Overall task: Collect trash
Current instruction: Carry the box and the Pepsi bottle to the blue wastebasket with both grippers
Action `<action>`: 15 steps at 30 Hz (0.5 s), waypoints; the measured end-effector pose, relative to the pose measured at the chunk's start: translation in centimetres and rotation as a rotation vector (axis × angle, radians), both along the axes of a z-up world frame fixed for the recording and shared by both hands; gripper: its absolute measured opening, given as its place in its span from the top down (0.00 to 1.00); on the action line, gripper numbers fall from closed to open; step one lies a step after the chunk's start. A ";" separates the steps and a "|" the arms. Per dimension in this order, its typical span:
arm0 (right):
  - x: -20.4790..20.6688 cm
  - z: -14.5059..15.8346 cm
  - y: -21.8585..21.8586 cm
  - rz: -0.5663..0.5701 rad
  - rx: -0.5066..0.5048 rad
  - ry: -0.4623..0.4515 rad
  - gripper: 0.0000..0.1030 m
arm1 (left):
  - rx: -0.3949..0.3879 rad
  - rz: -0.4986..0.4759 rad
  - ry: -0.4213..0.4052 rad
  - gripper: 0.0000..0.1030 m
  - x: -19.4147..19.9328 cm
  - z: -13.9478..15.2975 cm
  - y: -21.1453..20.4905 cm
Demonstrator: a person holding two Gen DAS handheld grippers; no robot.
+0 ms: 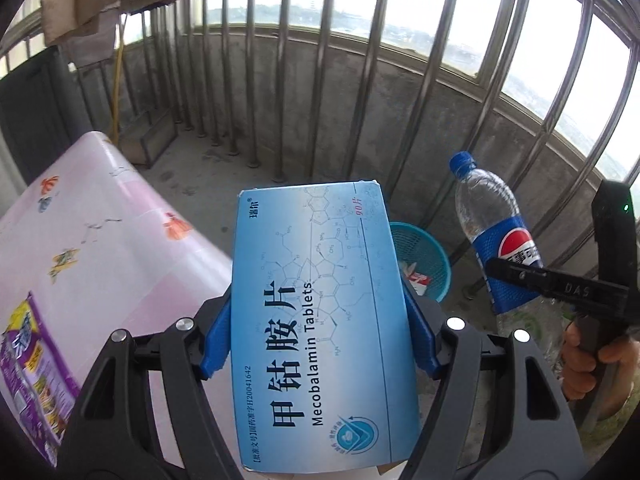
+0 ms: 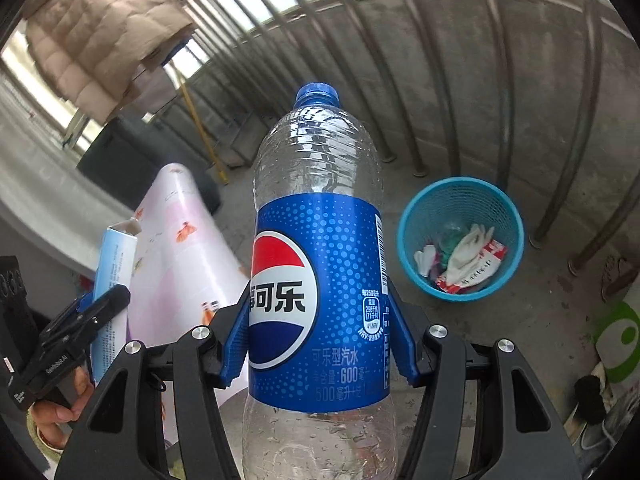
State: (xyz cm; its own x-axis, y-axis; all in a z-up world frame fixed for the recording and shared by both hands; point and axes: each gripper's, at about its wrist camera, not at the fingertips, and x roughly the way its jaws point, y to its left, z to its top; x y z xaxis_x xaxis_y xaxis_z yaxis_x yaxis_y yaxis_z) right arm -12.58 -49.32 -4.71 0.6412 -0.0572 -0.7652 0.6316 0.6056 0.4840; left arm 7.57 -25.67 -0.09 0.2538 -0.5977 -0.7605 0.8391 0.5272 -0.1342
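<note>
My left gripper (image 1: 320, 332) is shut on a blue Mecobalamin tablet box (image 1: 316, 312), held up over the table's edge; the box also shows in the right wrist view (image 2: 114, 280). My right gripper (image 2: 320, 332) is shut on an empty clear Pepsi bottle (image 2: 316, 264) with a blue label and cap, held upright in the air; the bottle also shows in the left wrist view (image 1: 492, 232). A blue mesh trash basket (image 2: 460, 190) stands on the concrete floor ahead and to the right, with white gloves and wrappers inside. In the left wrist view the basket (image 1: 424, 252) is partly hidden behind the box.
A table with a pink patterned cloth (image 1: 100, 232) is on the left, with a purple snack bag (image 1: 32, 368) on it. Metal railing bars (image 1: 360, 80) and a low concrete wall close the balcony ahead. Shoes (image 2: 592, 404) lie at the right.
</note>
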 end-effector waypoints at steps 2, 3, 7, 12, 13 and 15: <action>-0.6 -1.9 -1.7 -0.048 0.039 0.019 0.44 | 0.021 -0.048 0.070 0.34 0.5 -1.3 -3.6; -0.9 -2.9 -2.4 -0.068 0.057 0.029 0.44 | 0.035 -0.072 0.097 0.34 0.7 -2.1 -5.3; -1.0 -7.0 -5.3 -0.140 0.160 0.049 0.44 | 0.124 -0.145 0.192 0.34 1.1 -6.0 -12.3; -0.3 -11.9 -10.3 -0.227 0.276 0.053 0.43 | 0.197 -0.177 0.240 0.34 2.3 -10.0 -20.6; 0.0 -13.2 -11.6 -0.242 0.302 0.046 0.42 | 0.201 -0.188 0.242 0.33 2.4 -10.8 -22.4; 0.5 -16.2 -14.0 -0.277 0.367 0.054 0.42 | 0.200 -0.198 0.263 0.27 3.0 -12.5 -25.9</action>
